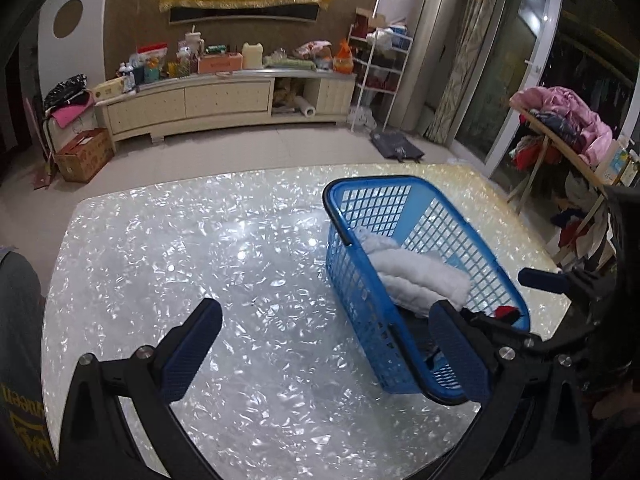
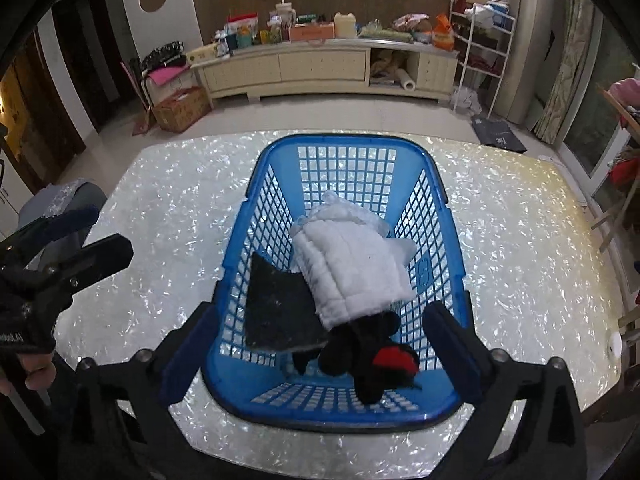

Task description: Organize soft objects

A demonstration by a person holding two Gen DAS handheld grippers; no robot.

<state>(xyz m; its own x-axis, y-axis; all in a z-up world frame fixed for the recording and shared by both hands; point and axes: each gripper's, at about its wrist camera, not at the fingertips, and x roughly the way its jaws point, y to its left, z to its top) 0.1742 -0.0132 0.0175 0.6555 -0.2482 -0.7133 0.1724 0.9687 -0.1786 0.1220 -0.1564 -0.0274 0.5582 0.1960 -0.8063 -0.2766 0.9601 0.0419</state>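
Observation:
A blue plastic basket [image 2: 432, 184] stands on the shiny pearl-patterned table [image 2: 160, 200]. Inside lie a white quilted cloth [image 2: 352, 272], a dark flat cloth [image 2: 276, 308] and a black soft item with a red patch [image 2: 384, 360]. My right gripper [image 2: 320, 344] is open and empty, held over the basket's near end. My left gripper [image 1: 320, 340] is open and empty over bare table left of the basket [image 1: 348, 276]; it also shows in the right wrist view [image 2: 92, 232]. The white cloth [image 1: 420, 276] shows in the left wrist view.
A long cream cabinet [image 2: 320, 64] loaded with clutter lines the far wall. A cardboard box [image 2: 182, 108] sits on the floor at left. A white wire rack [image 2: 480, 40] and a clothes-laden stand [image 1: 560, 128] are at right.

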